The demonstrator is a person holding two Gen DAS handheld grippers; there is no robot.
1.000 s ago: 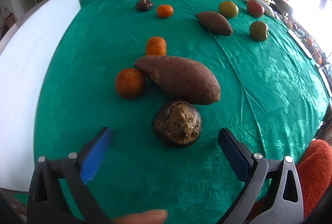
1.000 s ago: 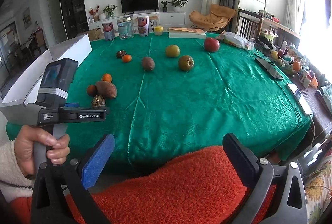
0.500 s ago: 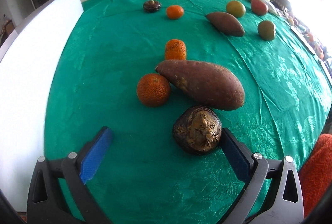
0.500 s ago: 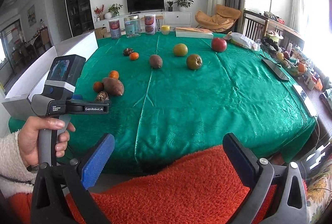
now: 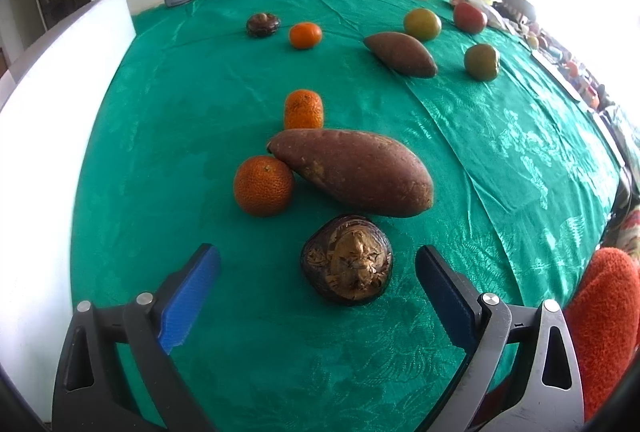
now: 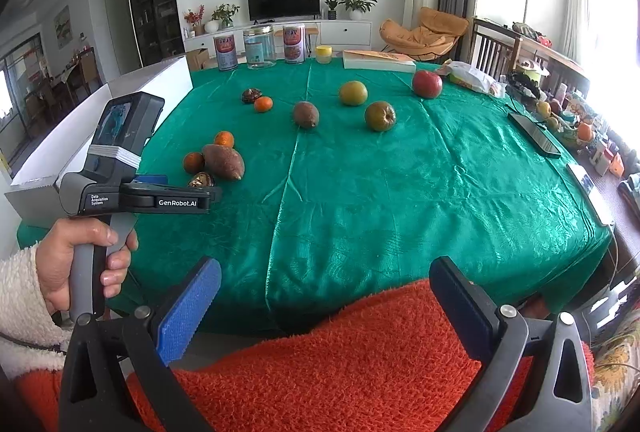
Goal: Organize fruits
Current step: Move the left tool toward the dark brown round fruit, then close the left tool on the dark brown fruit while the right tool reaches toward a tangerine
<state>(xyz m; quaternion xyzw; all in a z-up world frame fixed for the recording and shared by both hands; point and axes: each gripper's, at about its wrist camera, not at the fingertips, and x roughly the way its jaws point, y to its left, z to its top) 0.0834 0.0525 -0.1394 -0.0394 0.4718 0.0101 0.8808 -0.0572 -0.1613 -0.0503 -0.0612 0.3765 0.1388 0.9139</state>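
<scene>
Left wrist view showed your left gripper spread wide at the bottom of the frame, the dark scaly fruit lying between its fingers, untouched. It looked hard, light and bumpy, so you could have pinched it across its widest sides. Just above lay a sweet potato touching an orange. Your right gripper hung apart, empty.

Left gripper low over the green surface, jaws spread wide either side of the dark brown fruit, touching neither. Just behind it lies a sweet potato, an orange against its left end.
</scene>
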